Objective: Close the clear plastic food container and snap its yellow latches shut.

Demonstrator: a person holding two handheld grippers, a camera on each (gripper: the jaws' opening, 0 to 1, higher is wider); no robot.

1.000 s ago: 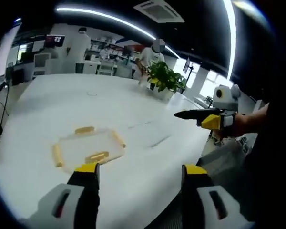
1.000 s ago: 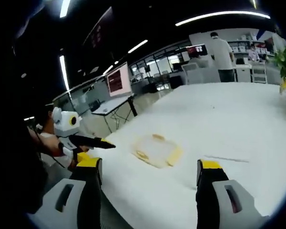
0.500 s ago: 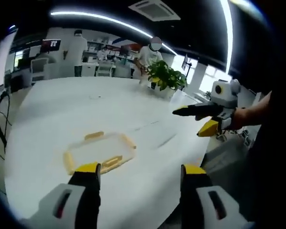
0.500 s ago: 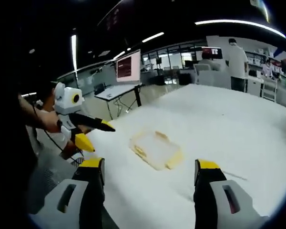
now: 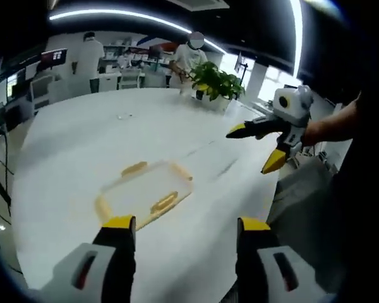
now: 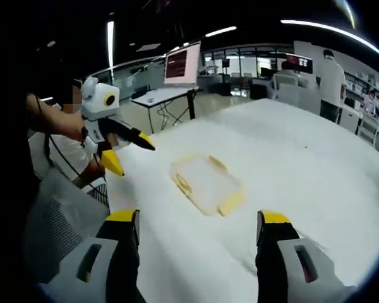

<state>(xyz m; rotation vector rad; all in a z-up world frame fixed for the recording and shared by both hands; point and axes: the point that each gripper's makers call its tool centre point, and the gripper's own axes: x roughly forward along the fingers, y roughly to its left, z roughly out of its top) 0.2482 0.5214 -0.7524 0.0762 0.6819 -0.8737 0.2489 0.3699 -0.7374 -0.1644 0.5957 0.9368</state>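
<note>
clear container (image 5: 146,194) with yellow latches (image 5: 164,202) is seen lying flat on the white counter (image 5: 69,151), near its edge. left gripper (image 5: 185,228) and right gripper (image 6: 198,222) are held above the counter, jaws parted, nothing gripped (a potted plant (image 5: 216,83) stands at the far side).

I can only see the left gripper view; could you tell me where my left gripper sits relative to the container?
Observer: From the right gripper view, the left gripper hangs near the white table's edge, apart from the clear plastic container with yellow latches.
Operator: What stands beyond that edge?
Observer: A desk carrying a monitor with a red screen.
Operator: And the right gripper?
Observer: The right gripper is open, with the container ahead between its jaws, untouched.
</note>
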